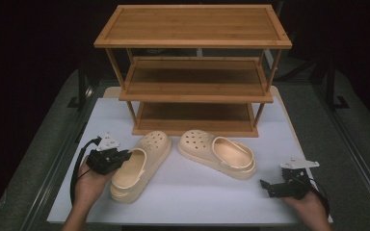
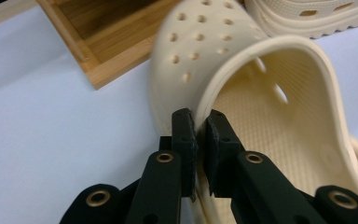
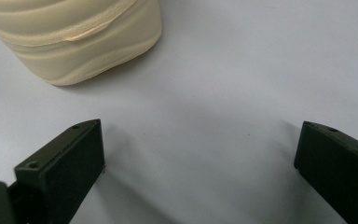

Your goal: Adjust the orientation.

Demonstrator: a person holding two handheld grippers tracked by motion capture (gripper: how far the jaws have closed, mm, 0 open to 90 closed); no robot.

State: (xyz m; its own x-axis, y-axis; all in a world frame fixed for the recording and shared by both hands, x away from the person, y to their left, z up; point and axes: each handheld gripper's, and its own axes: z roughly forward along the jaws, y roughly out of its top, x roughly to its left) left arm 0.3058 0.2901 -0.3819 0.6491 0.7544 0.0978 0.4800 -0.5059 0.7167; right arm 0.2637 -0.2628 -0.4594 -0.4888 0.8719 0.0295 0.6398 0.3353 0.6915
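Left gripper (image 2: 199, 128) clamped on collar rim of left clog (image 1: 139, 166), lying on white counter (image 1: 197, 192) before wooden rack (image 1: 195, 72). Right gripper (image 3: 200, 154) spread wide, empty, near right clog (image 1: 219, 153).

Overhead light brightens the white tabletop (image 1: 188, 192); surroundings fall black, shadows stay soft, and close gripper views blur slightly.
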